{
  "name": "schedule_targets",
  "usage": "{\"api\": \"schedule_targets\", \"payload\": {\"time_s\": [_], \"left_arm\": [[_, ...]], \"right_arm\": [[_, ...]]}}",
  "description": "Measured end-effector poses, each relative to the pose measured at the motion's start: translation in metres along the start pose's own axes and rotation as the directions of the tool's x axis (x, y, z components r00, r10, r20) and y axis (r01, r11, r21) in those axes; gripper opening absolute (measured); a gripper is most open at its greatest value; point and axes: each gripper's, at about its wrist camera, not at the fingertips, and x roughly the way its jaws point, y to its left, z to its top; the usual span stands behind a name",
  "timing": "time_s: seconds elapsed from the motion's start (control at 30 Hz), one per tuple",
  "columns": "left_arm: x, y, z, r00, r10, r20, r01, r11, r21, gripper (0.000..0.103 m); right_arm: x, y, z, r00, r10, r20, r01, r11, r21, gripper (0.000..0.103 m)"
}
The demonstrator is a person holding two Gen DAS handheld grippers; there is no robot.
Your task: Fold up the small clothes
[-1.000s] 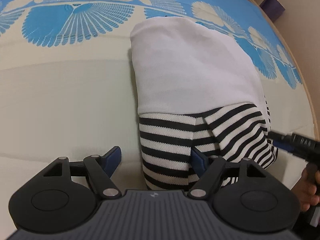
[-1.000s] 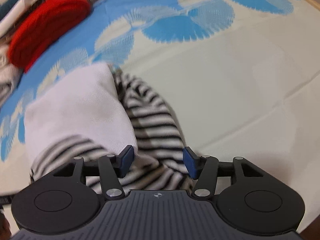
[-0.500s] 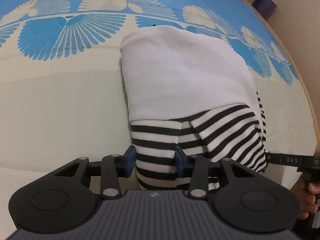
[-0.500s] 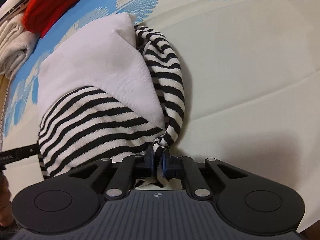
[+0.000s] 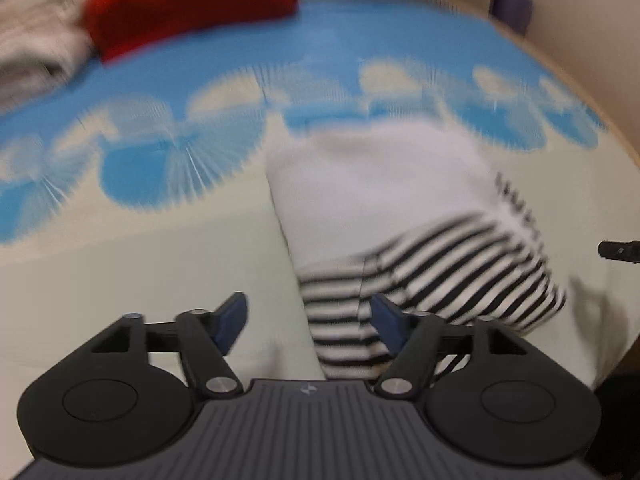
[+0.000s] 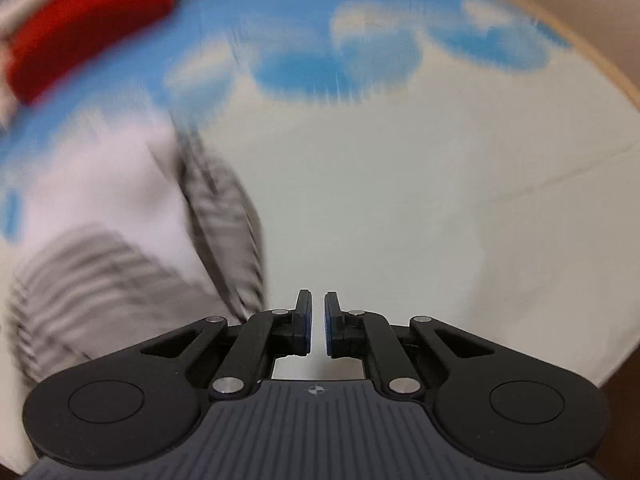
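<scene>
1. On the blue-and-cream patterned cloth, the folded white-and-striped garment lies flat.
2. Left gripper: jaws have just been opening, now spread over the striped hem, pressing nothing.
3. Right gripper: pads nearly together, empty, beside the garment.

Left gripper has just been opening, empty; right gripper nearly closed, empty.

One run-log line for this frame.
garment: folded on bed | left gripper: open, just reopened, over striped hem | right gripper: shut, empty
</scene>
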Motion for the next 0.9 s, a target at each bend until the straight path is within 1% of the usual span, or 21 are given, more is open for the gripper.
{"api": "schedule_targets", "payload": {"time_s": [0.03, 0.07, 0.1, 0.13, 0.17, 0.2, 0.23, 0.3, 0.33, 0.37, 0.4, 0.43, 0.47, 0.5, 0.53, 0.6, 0.67, 0.77, 0.83, 0.9], "left_arm": [[-0.019, -0.005, -0.002, 0.998, 0.024, 0.064, -0.023, 1.000, -0.008, 0.085], [-0.035, -0.010, -0.005, 0.992, 0.043, 0.120, -0.042, 0.999, -0.013, 0.089], [-0.051, -0.017, -0.010, 0.983, 0.061, 0.175, -0.059, 0.998, -0.018, 0.091], [-0.065, -0.025, -0.018, 0.971, 0.081, 0.223, -0.077, 0.997, -0.027, 0.092], [-0.077, -0.033, -0.024, 0.962, 0.098, 0.255, -0.091, 0.995, -0.038, 0.097], [-0.087, -0.041, -0.033, 0.952, 0.113, 0.285, -0.103, 0.993, -0.051, 0.099], [-0.096, -0.050, -0.044, 0.944, 0.127, 0.304, -0.115, 0.992, -0.058, 0.100], [-0.104, -0.067, -0.062, 0.938, 0.144, 0.315, -0.133, 0.990, -0.056, 0.100], [-0.107, -0.074, -0.073, 0.937, 0.151, 0.315, -0.138, 0.988, -0.061, 0.100], [-0.109, -0.080, -0.082, 0.939, 0.147, 0.309, -0.132, 0.989, -0.070, 0.100], [-0.110, -0.083, -0.091, 0.946, 0.132, 0.297, -0.113, 0.990, -0.080, 0.100], [-0.111, -0.088, -0.101, 0.954, 0.114, 0.276, -0.091, 0.991, -0.093, 0.100], [-0.111, -0.092, -0.108, 0.959, 0.109, 0.263, -0.084, 0.991, -0.103, 0.100], [-0.112, -0.097, -0.117, 0.962, 0.110, 0.248, -0.085, 0.990, -0.110, 0.100], [-0.112, -0.100, -0.123, 0.964, 0.113, 0.239, -0.088, 0.990, -0.110, 0.100], [-0.112, -0.103, -0.131, 0.963, 0.124, 0.238, -0.099, 0.989, -0.114, 0.100], [-0.112, -0.103, -0.136, 0.960, 0.145, 0.241, -0.110, 0.982, -0.153, 0.100], [-0.105, -0.097, -0.134, 0.967, 0.134, 0.214, -0.095, 0.978, -0.184, 0.100], [-0.100, -0.091, -0.135, 0.974, 0.120, 0.190, -0.079, 0.975, -0.210, 0.100], [-0.098, -0.088, -0.136, 0.976, 0.118, 0.181, -0.075, 0.970, -0.230, 0.100]], "right_arm": [[-0.017, 0.000, 0.001, 0.997, 0.042, 0.067, -0.041, 0.999, -0.016, 0.016], [-0.033, 0.002, 0.001, 0.989, 0.078, 0.122, -0.073, 0.996, -0.046, 0.038], [-0.047, 0.005, -0.001, 0.981, 0.099, 0.168, -0.087, 0.993, -0.080, 0.051], [-0.064, 0.010, -0.006, 0.969, 0.110, 0.220, -0.084, 0.989, -0.125, 0.071], [-0.078, 0.014, -0.013, 0.958, 0.118, 0.263, -0.077, 0.984, -0.160, 0.078], [-0.090, 0.018, -0.021, 0.946, 0.133, 0.295, -0.079, 0.979, -0.189, 0.078], [-0.101, 0.022, -0.029, 0.937, 0.152, 0.314, -0.087, 0.973, -0.214, 0.079], [-0.119, 0.029, -0.047, 0.924, 0.179, 0.338, -0.097, 0.965, -0.245, 0.085], [-0.127, 0.032, -0.059, 0.918, 0.187, 0.350, -0.099, 0.962, -0.255, 0.089], [-0.133, 0.034, -0.070, 0.913, 0.196, 0.357, -0.104, 0.960, -0.260, 0.090], [-0.136, 0.036, -0.079, 0.912, 0.204, 0.357, -0.113, 0.959, -0.260, 0.090], [-0.140, 0.037, -0.090, 0.915, 0.212, 0.344, -0.125, 0.958, -0.258, 0.090], [-0.143, 0.041, -0.097, 0.921, 0.217, 0.325, -0.132, 0.956, -0.264, 0.090], [-0.142, 0.047, -0.101, 0.922, 0.220, 0.319, -0.133, 0.953, -0.273, 0.090], [-0.146, 0.051, -0.109, 0.922, 0.221, 0.319, -0.126, 0.948, -0.291, 0.091], [-0.149, 0.062, -0.121, 0.929, 0.207, 0.308, -0.096, 0.935, -0.341, 0.091], [-0.147, 0.073, -0.129, 0.935, 0.210, 0.286, -0.089, 0.918, -0.386, 0.091], [-0.141, 0.085, -0.133, 0.943, 0.203, 0.265, -0.074, 0.901, -0.427, 0.091], [-0.137, 0.088, -0.133, 0.946, 0.193, 0.260, -0.068, 0.903, -0.423, 0.091], [-0.131, 0.089, -0.131, 0.950, 0.183, 0.253, -0.068, 0.911, -0.406, 0.091]]}}
